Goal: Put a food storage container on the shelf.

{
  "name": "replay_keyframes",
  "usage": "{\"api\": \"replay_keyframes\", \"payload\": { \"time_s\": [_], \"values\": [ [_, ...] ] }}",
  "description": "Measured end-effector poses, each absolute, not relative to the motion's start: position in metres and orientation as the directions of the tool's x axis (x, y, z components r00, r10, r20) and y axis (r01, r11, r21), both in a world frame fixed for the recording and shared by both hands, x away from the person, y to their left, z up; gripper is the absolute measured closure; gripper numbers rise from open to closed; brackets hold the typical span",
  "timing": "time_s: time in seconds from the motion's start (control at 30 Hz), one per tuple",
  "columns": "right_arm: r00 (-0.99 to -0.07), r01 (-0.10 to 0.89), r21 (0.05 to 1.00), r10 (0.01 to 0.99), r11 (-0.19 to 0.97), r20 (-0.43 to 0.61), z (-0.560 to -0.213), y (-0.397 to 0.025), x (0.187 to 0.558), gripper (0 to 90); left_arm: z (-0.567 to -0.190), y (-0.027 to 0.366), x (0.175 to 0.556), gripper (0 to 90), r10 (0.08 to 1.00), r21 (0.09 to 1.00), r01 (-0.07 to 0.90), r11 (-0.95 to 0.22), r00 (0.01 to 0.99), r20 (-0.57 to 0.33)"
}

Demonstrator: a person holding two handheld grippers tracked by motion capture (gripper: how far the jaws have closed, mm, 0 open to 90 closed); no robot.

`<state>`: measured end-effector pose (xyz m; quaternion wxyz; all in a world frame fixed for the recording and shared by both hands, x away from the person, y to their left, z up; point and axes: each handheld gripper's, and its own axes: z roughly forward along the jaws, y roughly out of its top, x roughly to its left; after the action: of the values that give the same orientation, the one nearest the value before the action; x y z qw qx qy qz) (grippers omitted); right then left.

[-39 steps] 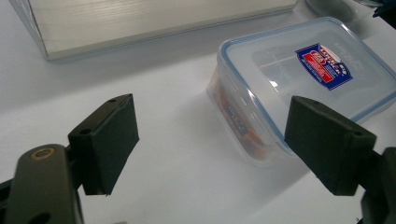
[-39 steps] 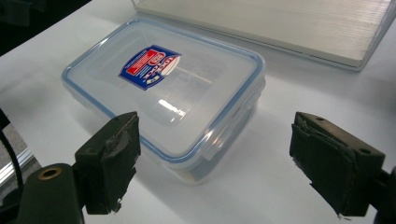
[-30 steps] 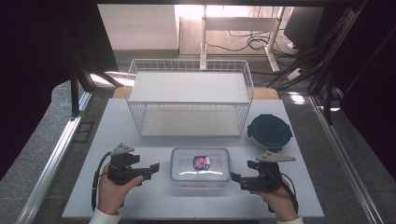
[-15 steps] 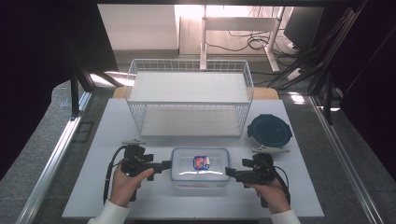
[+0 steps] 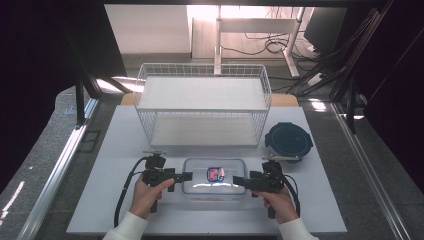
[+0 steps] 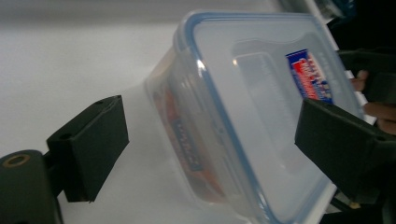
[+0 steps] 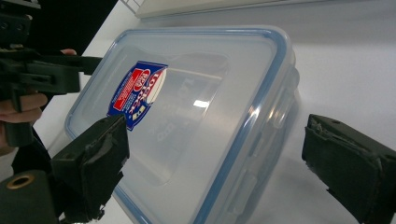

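The clear plastic box with a blue-rimmed lid and a red and blue sticker (image 5: 214,179) sits flat on the white surface (image 5: 110,160), in front of the white wire basket (image 5: 202,107). My left tongs (image 5: 186,175) are at the left end of the box and my right tongs (image 5: 236,180) are at its right end. Both tongs are wide apart, with nothing squeezed in them. In the left gripper view one black pad sits beside the box and the other hangs over the lid. In the right gripper view it looks the same.

I think the box could slip. Its sides look smooth and shiny, and my pads only reach the ends. If one pad lands on the lid and the other on the wall, the box may tip or pop out. If I squeeze one side sooner than the other, the box may slide across the surface. It could bump the round dark blue lidded tub (image 5: 288,141) behind and to the right of the box.
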<state>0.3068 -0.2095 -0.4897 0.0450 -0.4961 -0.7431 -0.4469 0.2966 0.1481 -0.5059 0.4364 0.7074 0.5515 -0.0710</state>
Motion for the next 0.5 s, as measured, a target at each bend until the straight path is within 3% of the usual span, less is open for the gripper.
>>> {"api": "replay_keyframes", "payload": {
  "time_s": [0.17, 0.5],
  "values": [
    [-0.507, 0.783, 0.612, 0.686, 0.113, 0.522, -0.494, -0.209, 0.308, 7.5, -0.511, 0.145, 0.298, 12.7, 0.707, 0.531, 0.847, -0.029, 0.393, -0.588],
    [-0.486, 0.823, 0.553, 0.662, 0.128, 0.571, -0.507, -0.201, 0.312, 8.9, -0.521, 0.135, 0.299, 16.0, 0.605, 0.458, 0.888, -0.043, 0.388, -0.696]
  ]
}}
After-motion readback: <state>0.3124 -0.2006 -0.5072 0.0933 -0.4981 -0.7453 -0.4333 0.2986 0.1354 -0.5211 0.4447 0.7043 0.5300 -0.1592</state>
